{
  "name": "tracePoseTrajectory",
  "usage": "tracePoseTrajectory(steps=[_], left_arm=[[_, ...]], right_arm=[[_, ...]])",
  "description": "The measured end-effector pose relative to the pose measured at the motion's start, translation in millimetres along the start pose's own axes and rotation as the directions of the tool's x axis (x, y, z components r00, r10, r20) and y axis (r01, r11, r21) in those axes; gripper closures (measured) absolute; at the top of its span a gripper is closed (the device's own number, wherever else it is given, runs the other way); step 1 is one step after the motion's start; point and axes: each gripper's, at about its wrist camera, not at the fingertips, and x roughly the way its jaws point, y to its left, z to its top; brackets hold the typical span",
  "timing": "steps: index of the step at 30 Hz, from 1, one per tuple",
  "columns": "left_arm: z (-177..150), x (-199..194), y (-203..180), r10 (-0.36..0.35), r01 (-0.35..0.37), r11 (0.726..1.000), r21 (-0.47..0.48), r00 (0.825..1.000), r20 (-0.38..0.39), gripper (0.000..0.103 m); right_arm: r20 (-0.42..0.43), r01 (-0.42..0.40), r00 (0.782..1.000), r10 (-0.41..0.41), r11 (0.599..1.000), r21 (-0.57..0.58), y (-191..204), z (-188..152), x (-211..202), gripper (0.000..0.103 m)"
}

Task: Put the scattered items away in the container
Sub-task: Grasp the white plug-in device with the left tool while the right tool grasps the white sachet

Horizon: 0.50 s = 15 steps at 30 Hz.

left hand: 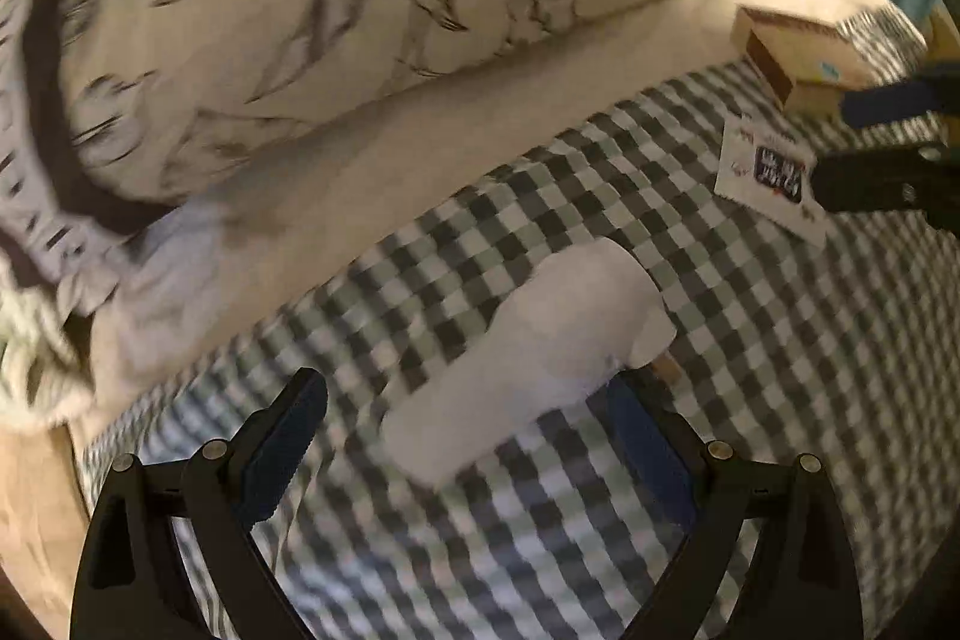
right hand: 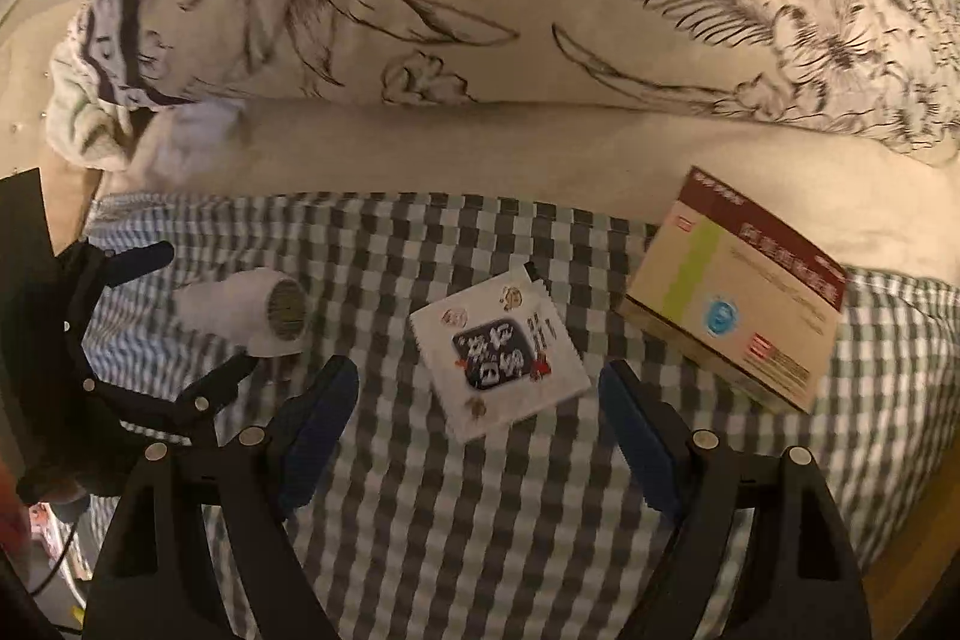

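Both grippers (left hand: 468,436) (right hand: 480,418) down-tilted, jaws apart.

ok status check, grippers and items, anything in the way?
Left gripper open over white hair dryer. Right gripper open over flat white packet. Cardboard box beside it, all on checked sheet. No container in view; nothing blocking.

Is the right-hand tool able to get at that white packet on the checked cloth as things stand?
Probably yes. The right gripper has its jaws open, pointing down right by the packet, which lies flat on the cloth with nothing on top; the box sits apart.
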Motion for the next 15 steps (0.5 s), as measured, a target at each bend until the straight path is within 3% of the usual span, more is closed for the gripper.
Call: tracePoseTrajectory(steps=[4,5,6,8,9,11,15], left_arm=[[5,15,-1,-0.064,0.064,0.998,0.015,0.998,0.008,0.006],[6,16,1,-0.089,0.089,0.996,-0.003,0.996,0.008,0.013],[7,16,3,-0.131,0.131,0.991,-0.027,0.991,0.008,0.030],[8,14,2,-0.191,0.191,0.980,-0.048,0.982,0.000,0.047],[10,11,-3,-0.182,0.182,0.983,-0.028,0.983,-0.003,0.054],[12,6,-12,-0.158,0.158,0.987,0.003,0.987,-0.010,0.059],[15,-4,-11,-0.176,0.174,0.981,-0.080,0.984,-0.013,0.059]], right_arm=[[-0.029,0.021,0.999,-0.021,1.000,0.012,-5,5,22,0.020],[-0.042,0.024,0.999,-0.023,1.000,0.015,-6,5,28,0.020],[-0.054,0.031,0.998,-0.030,0.999,0.017,-7,5,32,0.021],[-0.076,0.060,0.995,-0.059,0.998,0.012,-9,4,41,0.028],[-0.080,0.073,0.994,-0.073,0.997,0.008,-9,3,43,0.032],[-0.076,0.093,0.993,-0.093,0.996,0.003,-10,1,41,0.039],[-0.082,0.084,0.993,-0.083,0.996,0.017,-13,-3,29,0.067]])
